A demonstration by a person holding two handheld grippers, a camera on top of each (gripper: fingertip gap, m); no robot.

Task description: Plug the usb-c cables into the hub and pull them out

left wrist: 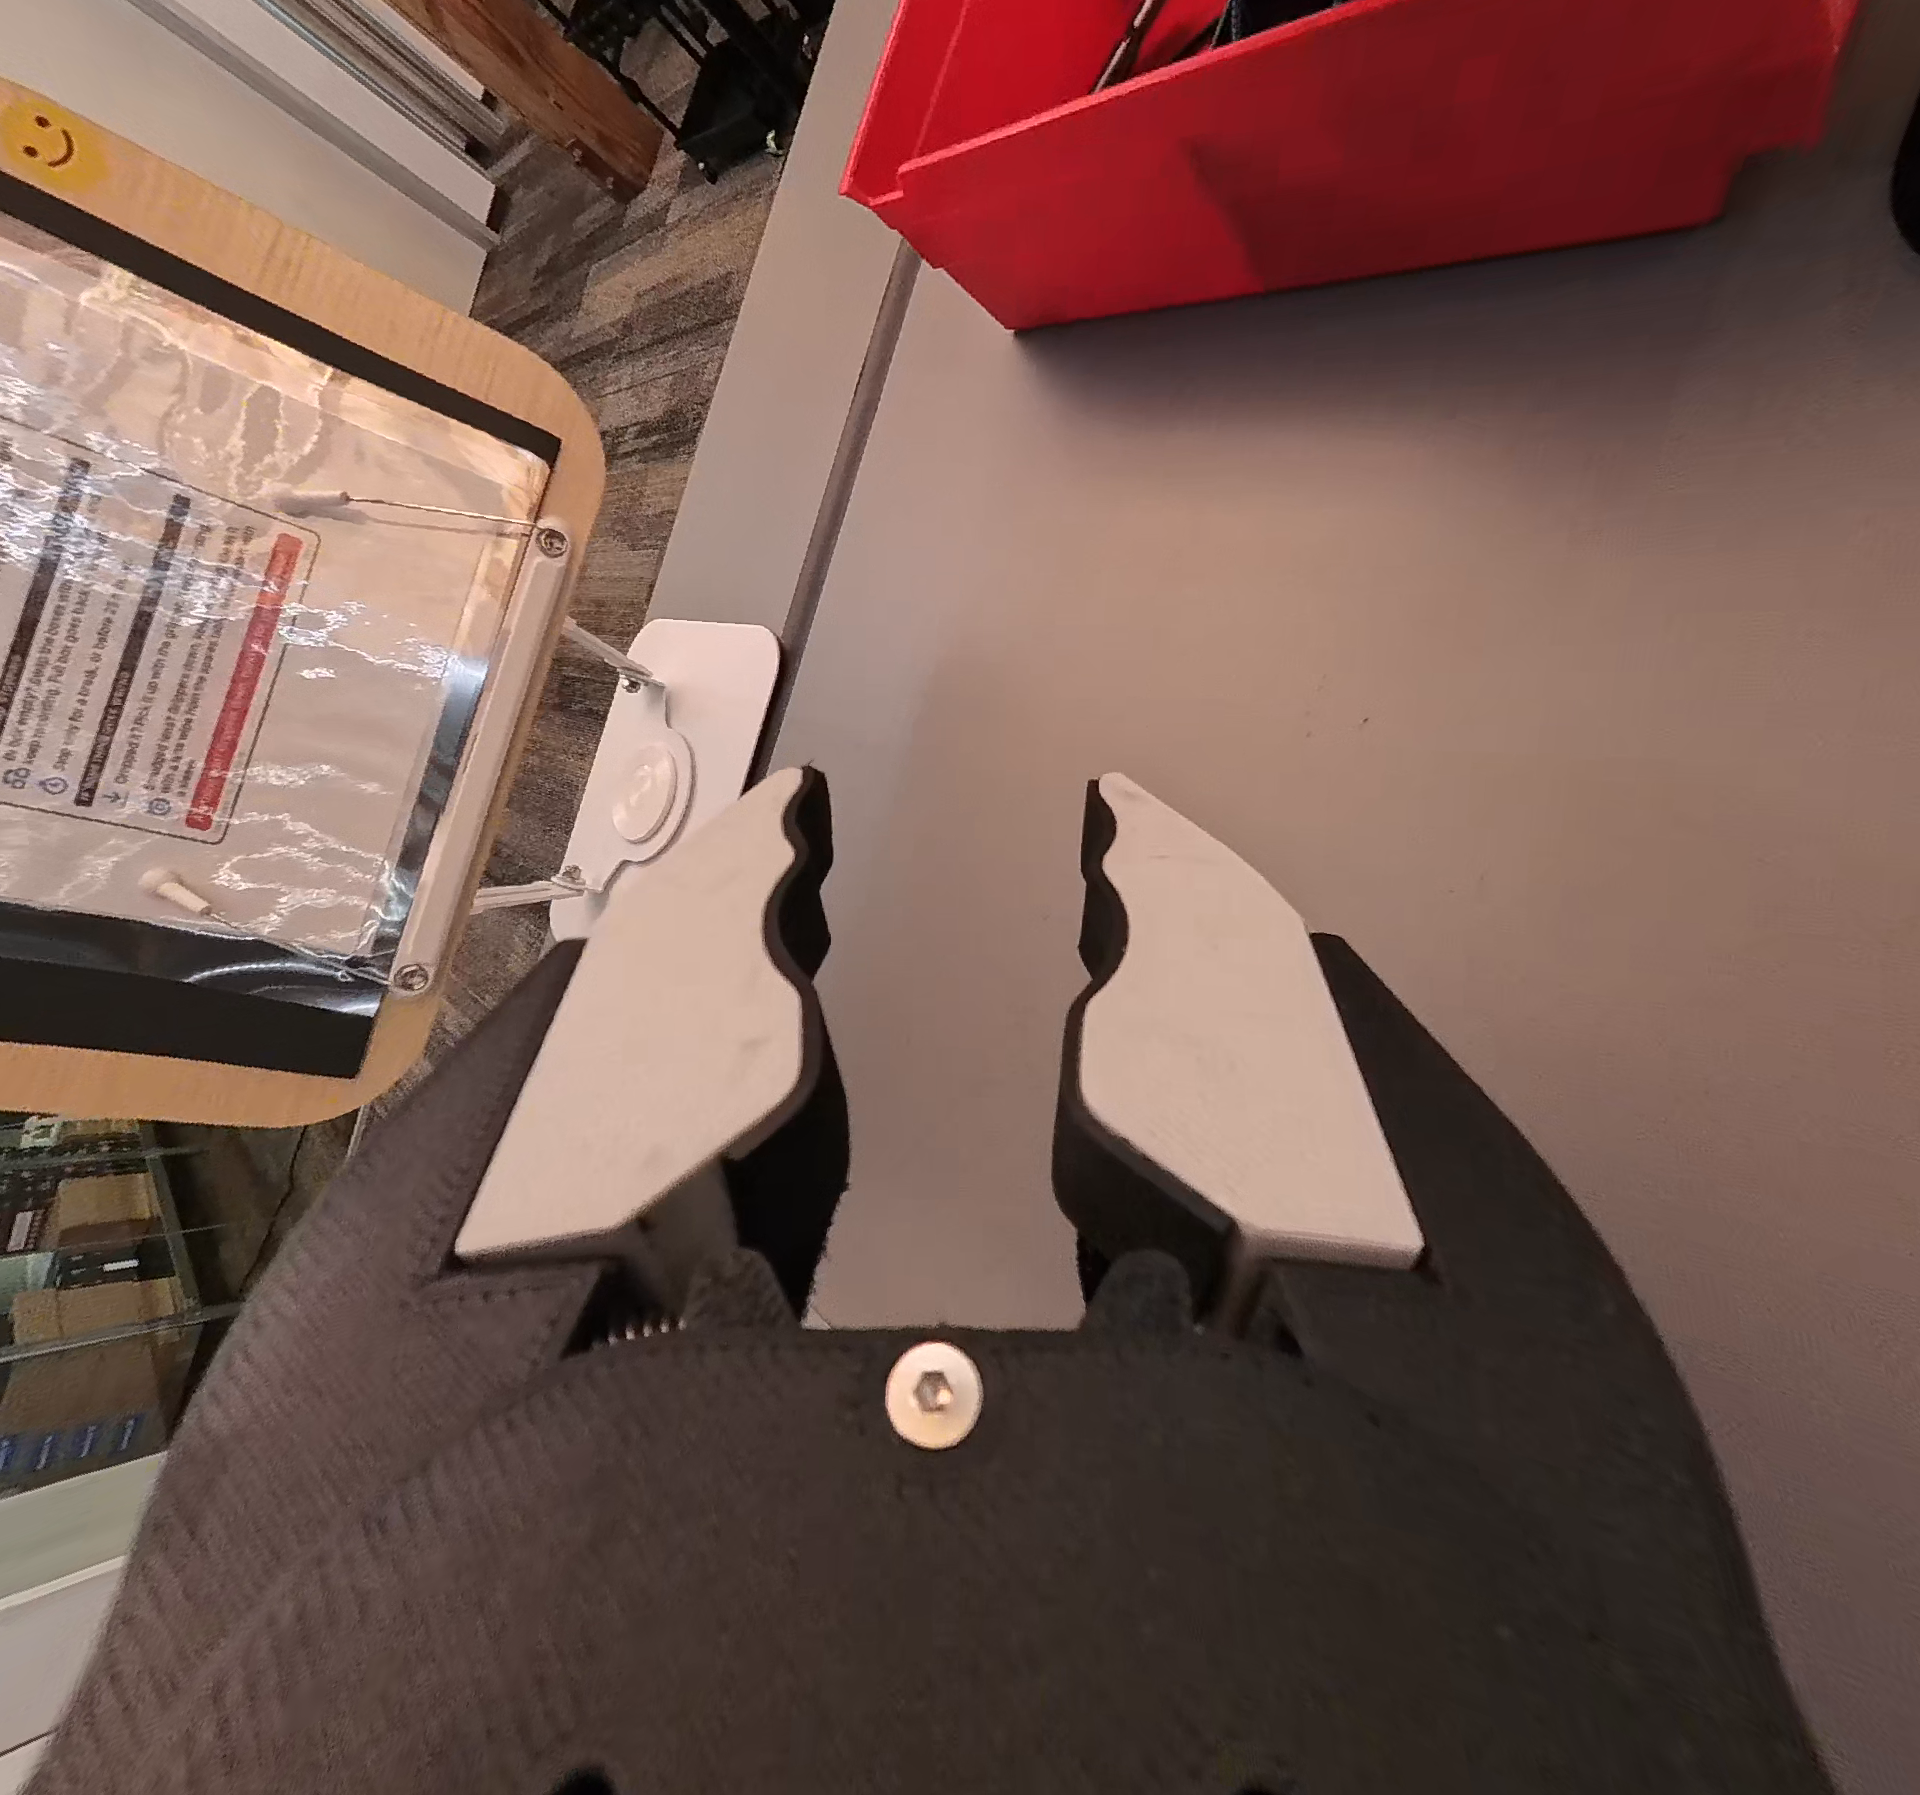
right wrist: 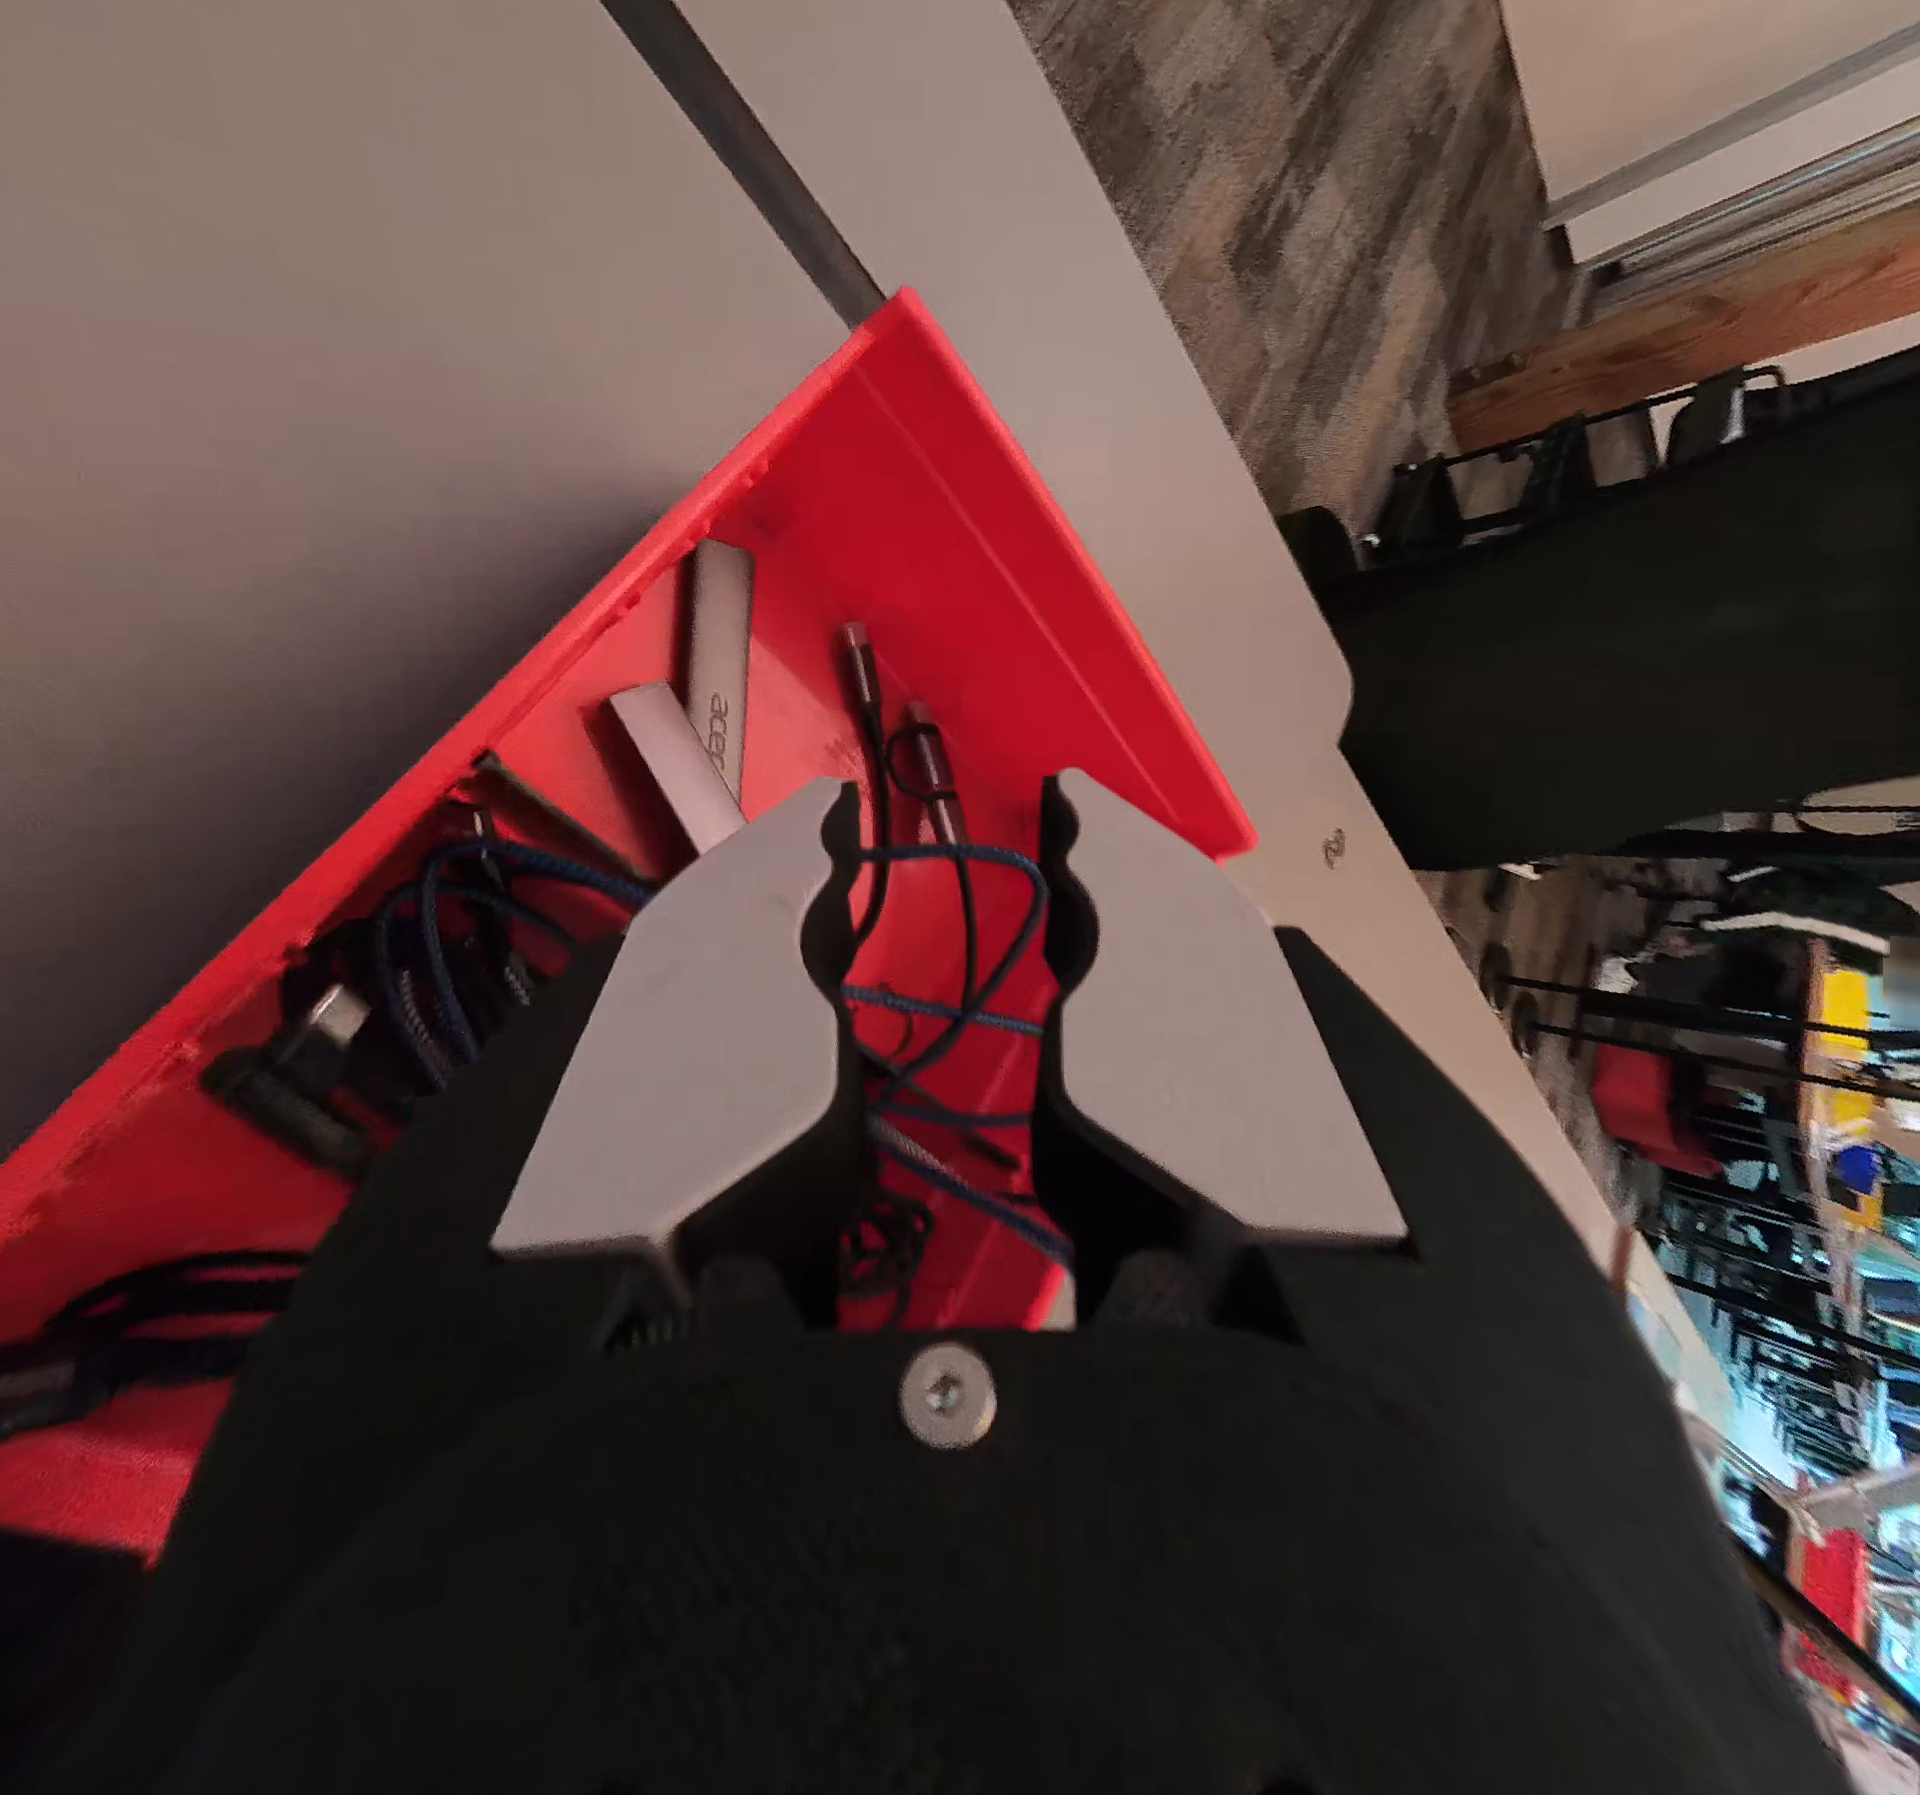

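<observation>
**Right claw over the bin, cables dead ahead**

My right gripper (right wrist: 948,815) hangs over the red bin (right wrist: 966,540), jaws parted wide and holding nothing. The usb-c cables (right wrist: 940,914) lie tangled in the bin bottom directly ahead of and below the fingertips; two plug ends, one (right wrist: 856,649) and the other (right wrist: 921,727), point away from me toward the far wall, so their long axes run roughly in line with my fingers rather than across them. The grey hub (right wrist: 717,644) leans against the bin's left wall with a second grey bar (right wrist: 670,758) beside it, just left of my left fingertip.

My left gripper (left wrist: 951,800) sits open and empty over bare grey table (left wrist: 1455,706), with the bin well ahead and to its right. I judge the right hand the nearer one for the first pick: nothing is out of the bin yet, and I'd need to turn the wrist to close across a plug.
</observation>
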